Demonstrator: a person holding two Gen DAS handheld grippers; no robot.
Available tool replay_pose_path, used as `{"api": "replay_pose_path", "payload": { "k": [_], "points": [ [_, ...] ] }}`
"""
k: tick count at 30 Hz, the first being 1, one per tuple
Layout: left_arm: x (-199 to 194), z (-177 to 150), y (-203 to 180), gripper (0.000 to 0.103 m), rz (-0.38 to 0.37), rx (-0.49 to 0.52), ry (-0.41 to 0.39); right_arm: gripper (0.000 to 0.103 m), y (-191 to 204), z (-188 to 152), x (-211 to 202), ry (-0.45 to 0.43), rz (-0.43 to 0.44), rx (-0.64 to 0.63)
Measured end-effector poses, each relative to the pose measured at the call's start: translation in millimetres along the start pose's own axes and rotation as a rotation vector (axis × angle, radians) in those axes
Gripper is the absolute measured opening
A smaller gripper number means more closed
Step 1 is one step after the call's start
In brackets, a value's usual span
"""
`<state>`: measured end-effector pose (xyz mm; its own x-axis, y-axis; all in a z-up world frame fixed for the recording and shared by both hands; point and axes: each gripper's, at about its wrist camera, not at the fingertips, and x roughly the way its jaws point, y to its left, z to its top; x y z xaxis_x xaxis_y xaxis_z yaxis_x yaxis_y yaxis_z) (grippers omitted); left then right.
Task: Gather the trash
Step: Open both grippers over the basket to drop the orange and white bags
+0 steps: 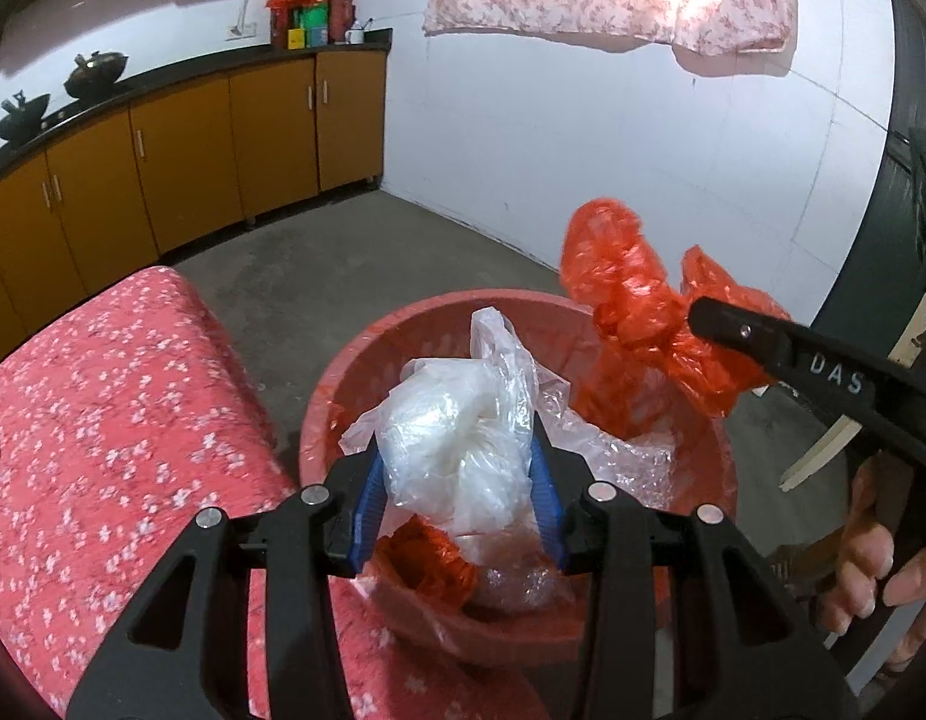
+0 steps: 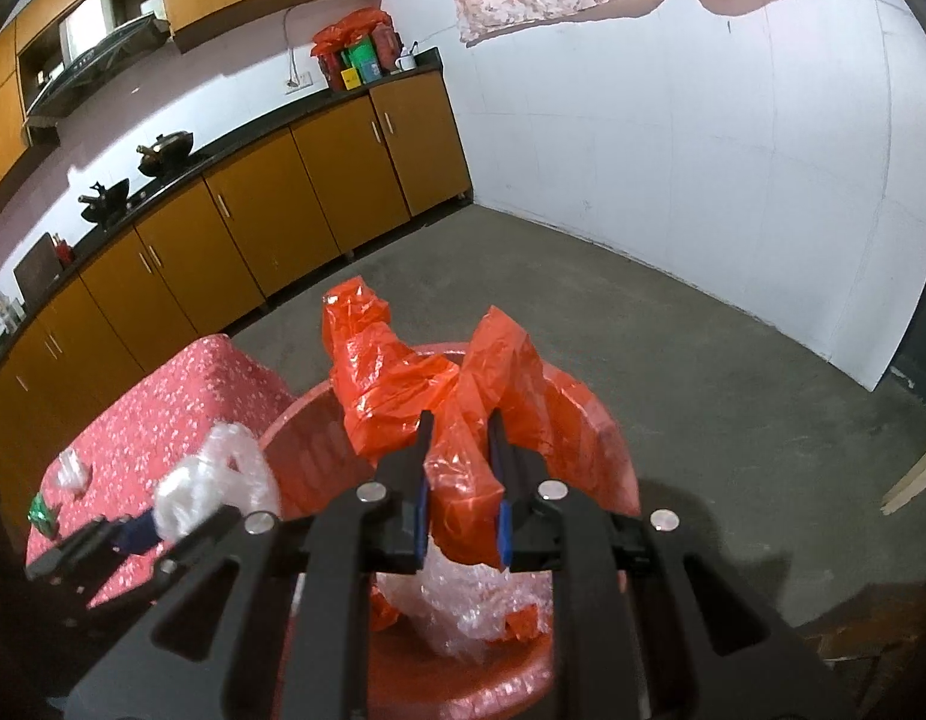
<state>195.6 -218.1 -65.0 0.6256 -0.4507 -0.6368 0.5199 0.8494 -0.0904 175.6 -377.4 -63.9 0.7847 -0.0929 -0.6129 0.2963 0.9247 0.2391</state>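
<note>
A: What's in the red bin [image 1: 712, 456]?
B: Crinkled clear plastic [image 1: 619, 450] and a scrap of orange film [image 1: 424, 558], heaped loosely in the round, ribbed plastic tub.
A: And the left claw [image 1: 457, 483]?
B: Its blue pads are clamped on a bunched clear plastic bag [image 1: 451, 432], soft and milky, held right over the bin.
A: The right claw [image 2: 460, 495]?
B: It's pinching a crumpled orange plastic bag [image 2: 403, 384], glossy and creased, over the bin's far right side; the bag sits between narrowly spaced pads.
A: Anything left on the tabletop [image 2: 181, 402]?
B: On its red flowered cloth, to the left, a small clear wrapper [image 2: 70, 468] and a green scrap [image 2: 42, 515].
</note>
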Motion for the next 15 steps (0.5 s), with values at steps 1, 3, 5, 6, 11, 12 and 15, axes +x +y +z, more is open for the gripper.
{"api": "replay_pose_path", "payload": {
  "k": [1,3,5,6,11,12,15],
  "points": [
    [3,0,-1,0.046,-0.004,0.007,0.004,0.022,-1,1,2,-0.001,0.007,0.006],
    [8,-1,0,0.049,-0.010,0.012,0.013,0.027,-3,1,4,-0.004,0.023,0.007],
    [12,-3,3,0.055,-0.011,0.007,0.022,0.036,-4,-2,6,-0.008,0.028,0.005],
    [14,-5,6,0.056,-0.012,-0.001,0.025,0.039,-5,-3,6,-0.011,0.028,0.009],
    [17,-8,15,0.060,-0.014,-0.029,0.038,0.046,-11,-3,4,-0.029,0.003,0.018],
    [16,-9,18,0.060,-0.012,-0.033,0.038,0.049,-10,-1,3,-0.036,-0.003,0.016],
    [10,-11,26,0.062,0.003,-0.054,0.032,0.058,-6,1,-5,-0.063,-0.021,-0.004]
  ]
}}
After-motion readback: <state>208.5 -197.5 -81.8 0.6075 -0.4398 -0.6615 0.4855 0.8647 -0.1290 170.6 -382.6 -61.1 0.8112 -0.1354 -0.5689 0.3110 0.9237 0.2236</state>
